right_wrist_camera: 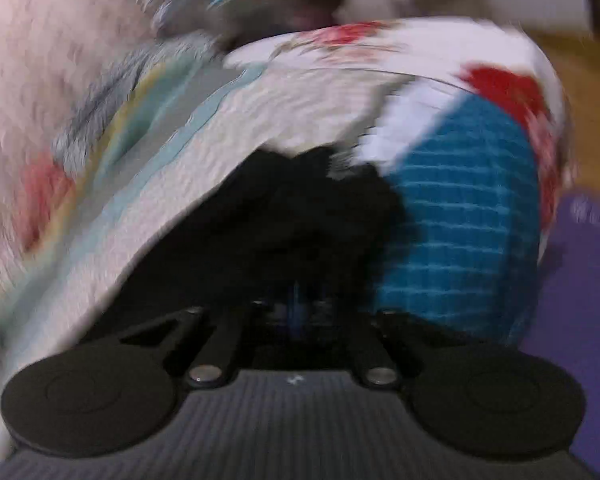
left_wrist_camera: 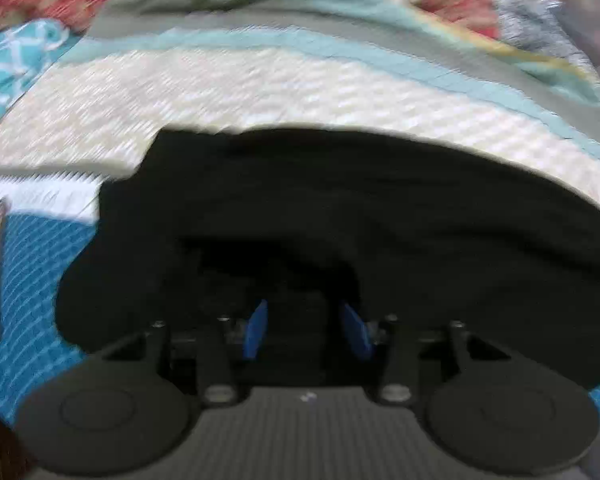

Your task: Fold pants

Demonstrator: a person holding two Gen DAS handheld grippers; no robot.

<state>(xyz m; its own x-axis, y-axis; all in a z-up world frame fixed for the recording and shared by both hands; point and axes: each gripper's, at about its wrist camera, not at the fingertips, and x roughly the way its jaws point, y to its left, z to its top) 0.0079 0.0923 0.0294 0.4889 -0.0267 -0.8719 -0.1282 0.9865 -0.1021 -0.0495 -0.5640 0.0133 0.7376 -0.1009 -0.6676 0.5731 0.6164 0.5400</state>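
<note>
Black gripper housing fills the bottom of both wrist views, with the pants right beyond it. In the left view the left gripper points steeply down into the dark cloth; its two blue fingers stand partly apart, and black fabric lies over and between their tips. Whether the pads actually pinch it I cannot tell, since the tips are buried in shadow and the picture is smeared.

In the right view the right gripper has its jaws together, only a thin blue line showing at the centre. Bunched black cloth sits directly at the tips, but the blur hides whether any of it is caught between them.

No container shows clearly; a blurred grey shape at the upper right edge of the left view cannot be made out.

Pants are plain black, soft and matte, without visible seams or pockets in this blur. They lie spread in a broad dark mass on a quilt with a cream textured panel, pale blue and grey bands, and a teal checked section. Their far edge runs as a long curve across the cream panel; nearer the left gripper the cloth rises into a fold. A floral red and white fabric lies past the quilt.
</note>
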